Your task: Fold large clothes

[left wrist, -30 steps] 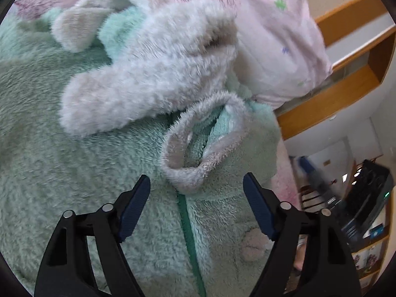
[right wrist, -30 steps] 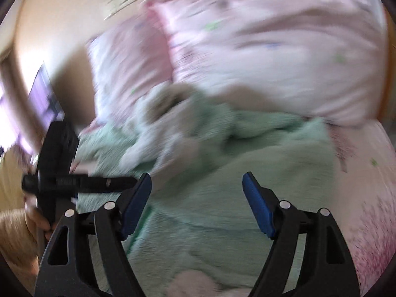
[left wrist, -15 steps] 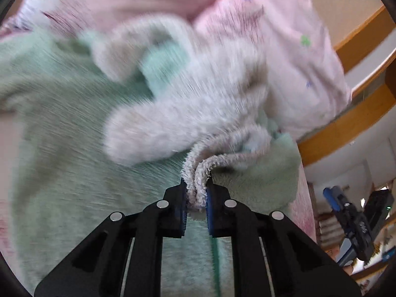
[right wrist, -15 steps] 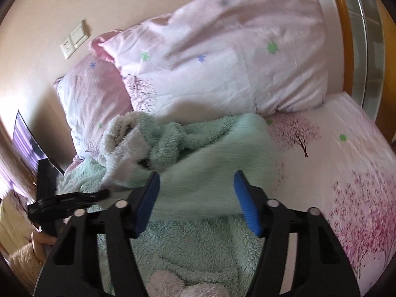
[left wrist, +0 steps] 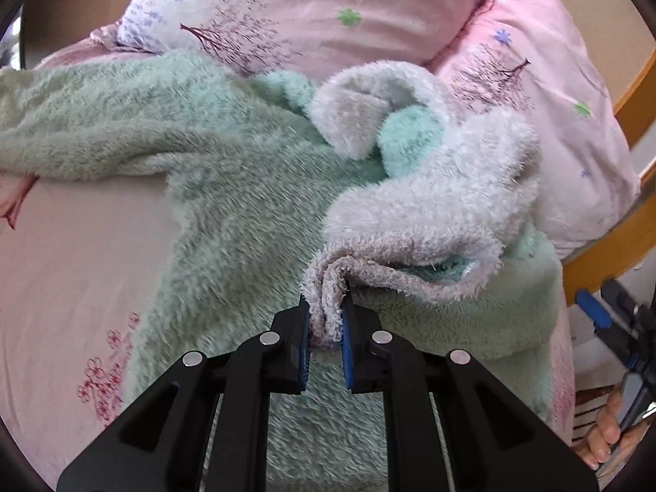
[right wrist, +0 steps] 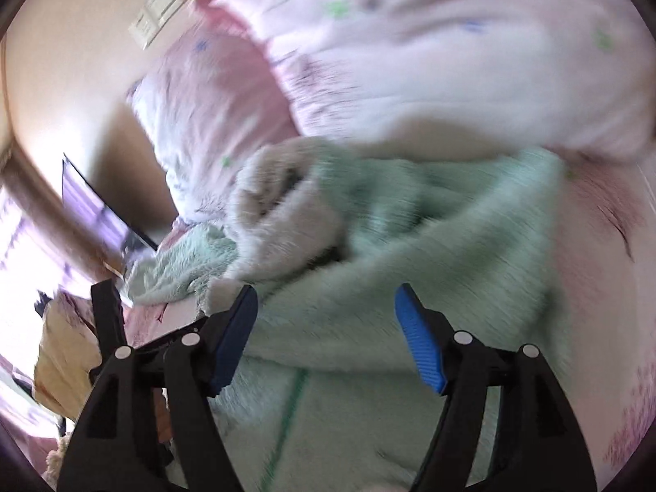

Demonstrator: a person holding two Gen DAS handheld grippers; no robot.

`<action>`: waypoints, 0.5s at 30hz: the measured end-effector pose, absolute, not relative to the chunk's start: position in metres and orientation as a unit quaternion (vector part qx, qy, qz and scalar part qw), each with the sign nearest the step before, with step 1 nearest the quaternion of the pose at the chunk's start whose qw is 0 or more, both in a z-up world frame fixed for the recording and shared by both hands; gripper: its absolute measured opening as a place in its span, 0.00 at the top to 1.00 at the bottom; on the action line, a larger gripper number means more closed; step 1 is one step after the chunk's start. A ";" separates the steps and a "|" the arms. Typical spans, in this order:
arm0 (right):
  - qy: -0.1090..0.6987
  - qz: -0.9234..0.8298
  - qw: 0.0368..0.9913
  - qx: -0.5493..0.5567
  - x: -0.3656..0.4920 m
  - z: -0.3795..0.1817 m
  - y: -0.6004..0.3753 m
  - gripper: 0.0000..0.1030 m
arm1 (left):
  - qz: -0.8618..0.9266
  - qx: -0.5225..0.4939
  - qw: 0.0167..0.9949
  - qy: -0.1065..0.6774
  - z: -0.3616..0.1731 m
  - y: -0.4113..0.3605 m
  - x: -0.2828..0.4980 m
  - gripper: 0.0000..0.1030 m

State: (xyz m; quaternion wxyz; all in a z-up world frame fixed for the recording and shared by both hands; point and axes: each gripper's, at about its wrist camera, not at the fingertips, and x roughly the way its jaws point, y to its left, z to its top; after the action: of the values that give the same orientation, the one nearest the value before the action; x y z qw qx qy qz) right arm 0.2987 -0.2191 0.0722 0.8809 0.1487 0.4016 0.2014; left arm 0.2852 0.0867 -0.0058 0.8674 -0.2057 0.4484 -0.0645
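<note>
Folding is at an early stage. The mint-green fleece garment [left wrist: 254, 205] lies crumpled on the pink bedsheet [left wrist: 69, 270]. The left gripper [left wrist: 326, 330] clamps its grey-white cuff [left wrist: 328, 303] at 6 o'clock. The right gripper [right wrist: 326, 334] hovers, jaws apart. No fold is yet completed.

Fluffy mint fleece robe [left wrist: 246, 188], smooth printed cotton pillows [left wrist: 328, 12], varnished wooden bedframe [left wrist: 607, 254]

A fleece garment [left wrist: 229, 188] is spread on the bed sheet [left wrist: 74, 270], with two pillows [left wrist: 328, 12] propped behind it at the far side. Its bunched hood [left wrist: 430, 188] is piled at the far right of the garment, just before the pillows. A sleeve [left wrist: 82, 139] is stretched out to the left. A wooden bed frame [left wrist: 607, 254] is seen beyond the pillows at right.
</note>
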 end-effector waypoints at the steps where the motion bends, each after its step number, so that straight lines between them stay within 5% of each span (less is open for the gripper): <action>1: 0.406 0.205 0.878 0.150 0.304 0.070 -0.211 0.32 | -0.061 -0.205 0.867 0.451 -0.006 0.088 0.285 0.89; 7: 0.456 0.216 0.851 0.145 0.339 0.045 -0.165 0.42 | -0.059 -0.208 0.860 0.462 -0.008 0.087 0.296 0.89; 15: 0.454 0.230 0.843 0.176 0.343 0.038 -0.168 0.42 | -0.048 -0.184 0.873 0.449 -0.007 0.098 0.299 0.89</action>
State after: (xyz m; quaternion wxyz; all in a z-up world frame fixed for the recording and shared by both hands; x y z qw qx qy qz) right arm 0.3432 -0.1676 0.0380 0.8426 0.1765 0.4536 0.2304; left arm 0.2991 0.0983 -0.0071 0.8730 -0.1836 0.4493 -0.0478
